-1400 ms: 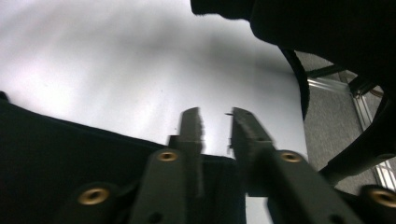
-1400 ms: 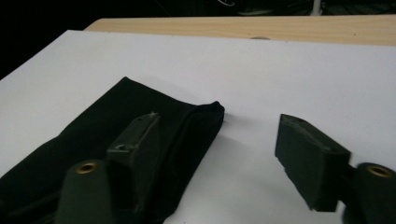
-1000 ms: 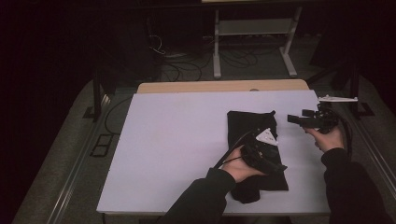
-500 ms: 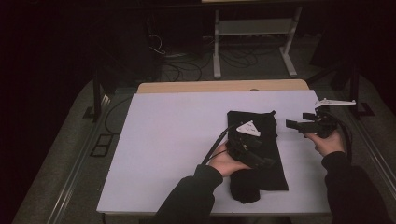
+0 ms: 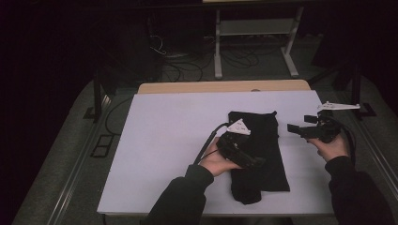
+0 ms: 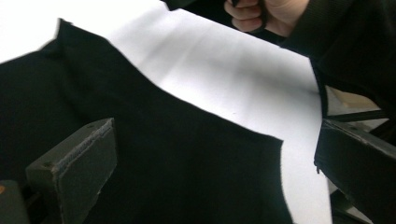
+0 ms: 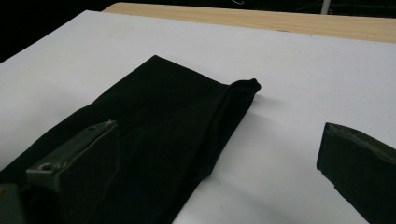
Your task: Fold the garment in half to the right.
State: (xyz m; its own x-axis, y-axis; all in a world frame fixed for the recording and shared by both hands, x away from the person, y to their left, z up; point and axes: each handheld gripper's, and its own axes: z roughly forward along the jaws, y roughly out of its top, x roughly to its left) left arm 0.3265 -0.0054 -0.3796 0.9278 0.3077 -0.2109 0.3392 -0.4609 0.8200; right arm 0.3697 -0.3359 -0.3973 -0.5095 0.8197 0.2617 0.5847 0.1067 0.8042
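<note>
Jaws of left gripper (image 5: 256, 162) just opened, right gripper (image 5: 292, 127) open; black cloth (image 5: 258, 154) lies lengthwise, near-to-far

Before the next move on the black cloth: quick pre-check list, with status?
1. Left gripper jaws open, having just been opening, nothing pinched: ok.
2. Right gripper open, clear of the cloth: ok.
3. Black cloth lies folded in a long strip on the table: ok.
4. Cloth fully on the table, no overhang: ok.
5. Folded edges line up: cannot tell, too dark.
</note>
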